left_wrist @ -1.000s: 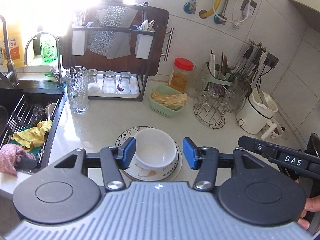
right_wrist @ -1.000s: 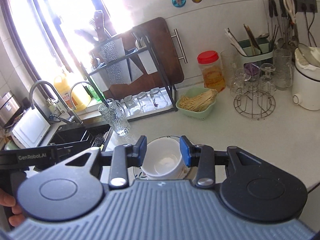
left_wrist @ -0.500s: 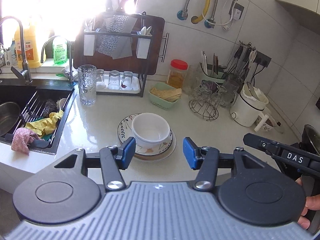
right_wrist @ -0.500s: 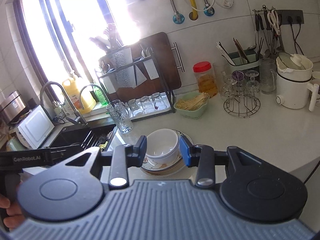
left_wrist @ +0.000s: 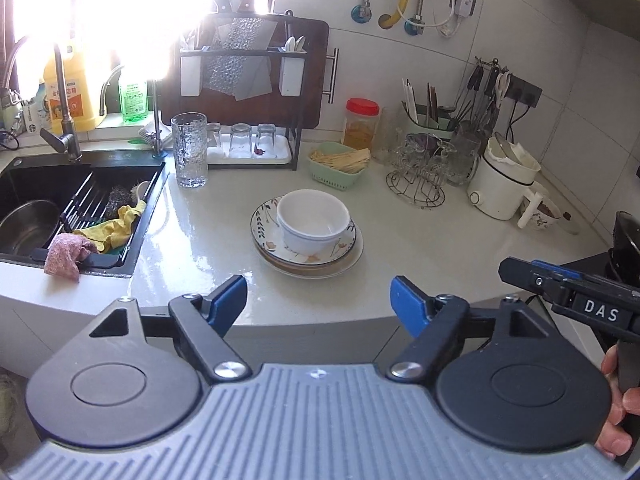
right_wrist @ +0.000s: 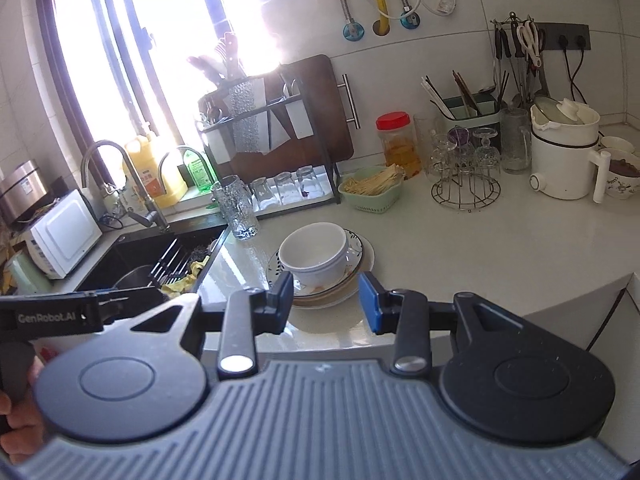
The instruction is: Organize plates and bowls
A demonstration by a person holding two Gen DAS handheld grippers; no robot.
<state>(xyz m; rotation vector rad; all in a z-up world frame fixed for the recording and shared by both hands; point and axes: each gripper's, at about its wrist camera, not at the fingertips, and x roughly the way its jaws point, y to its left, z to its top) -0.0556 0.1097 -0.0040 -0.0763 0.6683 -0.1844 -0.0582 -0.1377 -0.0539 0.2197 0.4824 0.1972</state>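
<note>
Kitchen corner, sunlit window, pale desk [left_wrist: 420, 248] running beside a dark sink [left_wrist: 48, 200]. Stack sits mid-desk: white bowls [left_wrist: 314, 218] nested, two by the look of it, on a floral plate [left_wrist: 264, 236], more plates [left_wrist: 352, 258] under that, exact count hard to tell. Tall glass [left_wrist: 190, 152] stands near, toward the sink; green basket [left_wrist: 336, 170] behind the stack; white kettle [left_wrist: 500, 184] well apart on the right.

Left hand-held gripper [left_wrist: 318, 306] released, jaws wide, nothing held, hanging short of the desk edge and clear of the stack. Right hand-held gripper [right_wrist: 326, 300] also released and empty, its fingers framing the near edge of the stack in its own view, contact not evident.

Judgement: stack looks done, or one more pick is coming. If picking the bowls, take the rim on the near wall with one pad inside and one outside, lift straight up so the plate below does not drag. Glazed ware is slippery, so clamp firmly before lifting. Keep the free gripper off the glass
</note>
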